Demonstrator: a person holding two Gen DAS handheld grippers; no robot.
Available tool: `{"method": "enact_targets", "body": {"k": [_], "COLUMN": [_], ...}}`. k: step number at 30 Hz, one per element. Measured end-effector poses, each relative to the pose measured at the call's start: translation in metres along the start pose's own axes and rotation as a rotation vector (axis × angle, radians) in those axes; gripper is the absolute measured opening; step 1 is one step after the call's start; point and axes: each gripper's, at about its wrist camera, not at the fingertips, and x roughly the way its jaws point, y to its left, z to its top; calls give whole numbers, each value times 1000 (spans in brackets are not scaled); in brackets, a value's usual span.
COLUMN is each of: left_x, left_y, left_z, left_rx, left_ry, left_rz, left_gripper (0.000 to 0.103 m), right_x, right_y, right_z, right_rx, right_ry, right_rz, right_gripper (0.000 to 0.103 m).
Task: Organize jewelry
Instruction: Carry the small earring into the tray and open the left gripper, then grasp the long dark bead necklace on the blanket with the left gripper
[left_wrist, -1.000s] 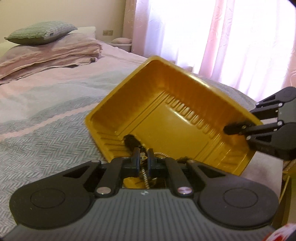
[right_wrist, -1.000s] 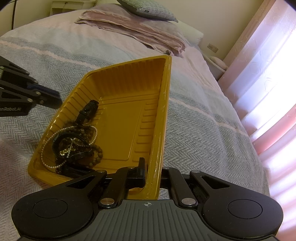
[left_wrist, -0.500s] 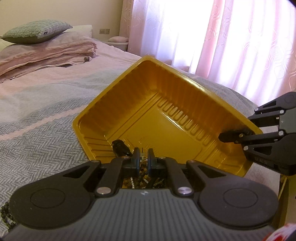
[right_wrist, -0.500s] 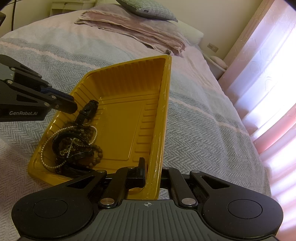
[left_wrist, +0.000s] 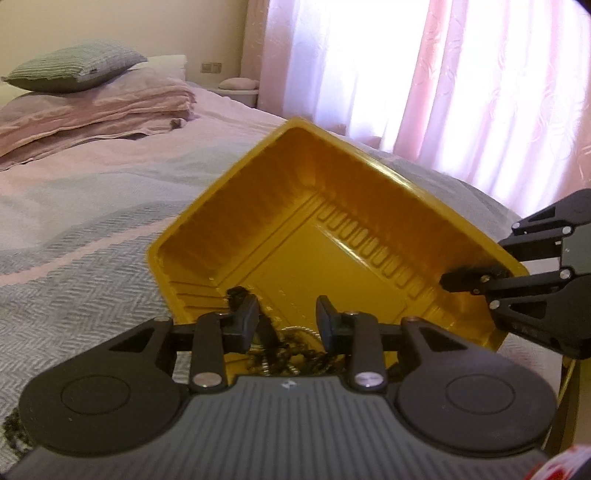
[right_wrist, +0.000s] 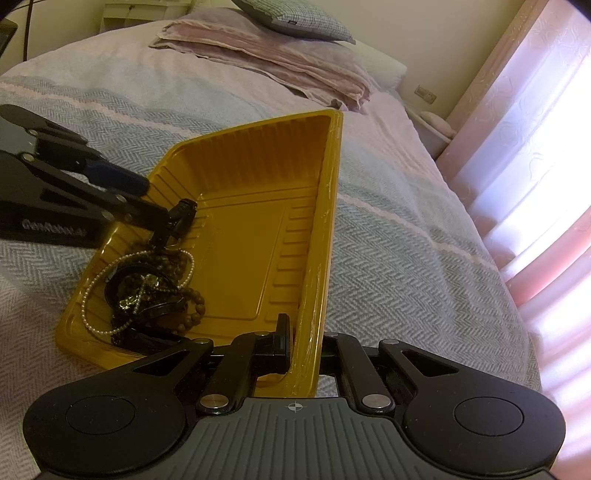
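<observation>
A yellow plastic tray (right_wrist: 240, 236) lies tilted on the bed; it also shows in the left wrist view (left_wrist: 321, 240). A heap of jewelry (right_wrist: 147, 288) sits in its low corner: a pearl necklace (right_wrist: 92, 291), brown bead bracelets (right_wrist: 195, 302) and dark pieces. My right gripper (right_wrist: 304, 347) is shut on the tray's near wall and holds that side up. My left gripper (left_wrist: 286, 317) is open, its fingers over the jewelry (left_wrist: 288, 350) at the tray's low corner; it shows at the left in the right wrist view (right_wrist: 162, 218).
The bed (right_wrist: 406, 258) has a grey herringbone and pink cover. Folded pink bedding (left_wrist: 92, 110) with a grey pillow (left_wrist: 77, 70) lies at the head. Pink curtains (left_wrist: 461, 92) hang beyond the bed's far side. Dark beads (left_wrist: 11, 432) lie by the left gripper's body.
My left gripper, shut before, has opened over the jewelry pile and reached further into the tray's low corner. The right gripper still holds the tray wall.
</observation>
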Motion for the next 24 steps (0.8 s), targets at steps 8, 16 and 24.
{"method": "enact_targets", "body": {"k": [8, 16, 24], "left_x": [-32, -82, -116], "left_y": [38, 104, 142], "left_z": [-9, -22, -52], "left_rx": [-68, -170, -231], "left_ry": [-28, -48, -30], "left_rz": [76, 219, 314], "left_gripper": [31, 31, 32], "right_x": [1, 0, -1], "right_y": [1, 2, 3], "right_z": [0, 0, -1], "right_rx": [-2, -5, -7], "right_ry": [-2, -4, -5], "right_rz": [-1, -7, -9], "right_gripper": [5, 5, 5]}}
